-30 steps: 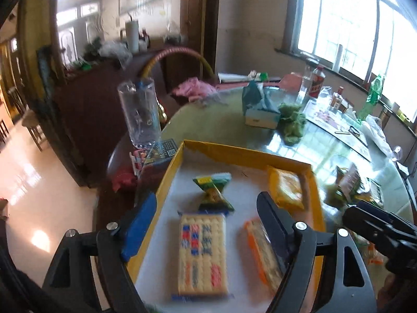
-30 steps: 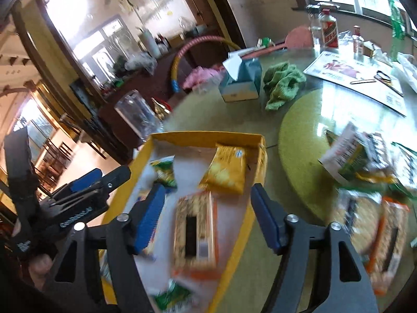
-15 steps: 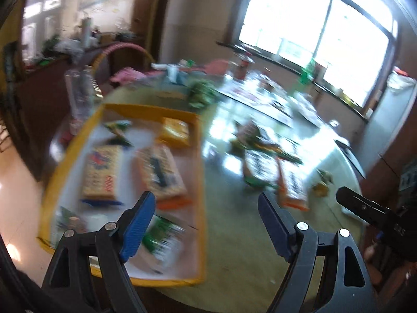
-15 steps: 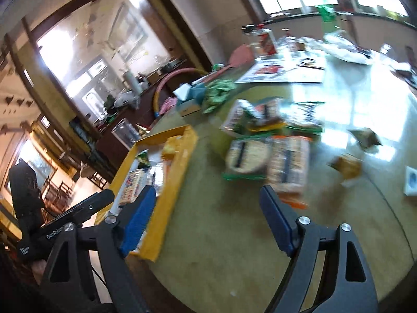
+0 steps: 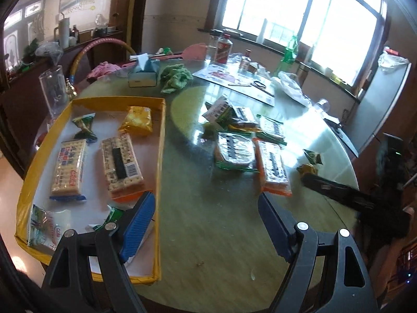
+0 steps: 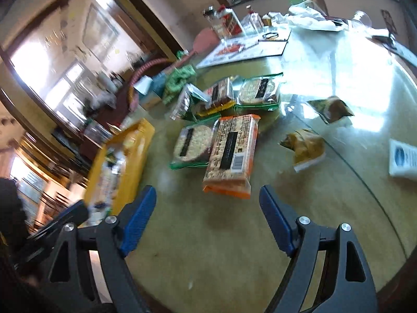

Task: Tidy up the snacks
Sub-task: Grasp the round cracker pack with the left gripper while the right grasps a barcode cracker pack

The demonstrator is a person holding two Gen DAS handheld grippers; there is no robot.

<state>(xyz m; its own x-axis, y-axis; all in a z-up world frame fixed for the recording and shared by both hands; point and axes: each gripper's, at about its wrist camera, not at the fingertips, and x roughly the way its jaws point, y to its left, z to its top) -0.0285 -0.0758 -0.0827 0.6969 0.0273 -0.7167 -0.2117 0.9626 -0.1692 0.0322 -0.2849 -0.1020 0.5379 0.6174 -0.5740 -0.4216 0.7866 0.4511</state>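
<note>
— Where do the snacks sit?

— Partly in the yellow tray [image 5: 161,140] at the table's near-left edge: two cracker packets [image 5: 121,162] lie side by side in it, a yellow pouch [image 5: 136,120] and a small green twisted packet [image 5: 84,125] behind them, more wrappers at its near end. The remaining snacks make a loose pile [image 5: 245,140] on the table to the right of the tray, well apart from it; the nearest piece is an orange cracker packet [image 6: 230,154], with green-edged packets behind it and two small pouches [image 6: 305,146] farther right of the tray.

— And the tongs?

— The left gripper [image 5: 206,224] hangs with its blue pads spread wide, nothing between them, over bare table just beside the tray's right wall. The right gripper [image 6: 207,216] is likewise wide apart and empty, just short of the orange packet.

— The surface?

— A round table [image 5: 208,221] under glossy, reflective glass. Behind the tray stand a tissue box [image 5: 143,74], a green cloth [image 5: 176,78] and a clear glass vase [image 5: 53,91]; bottles cluster far beyond the tray, below a bright window [image 5: 299,7].
</note>
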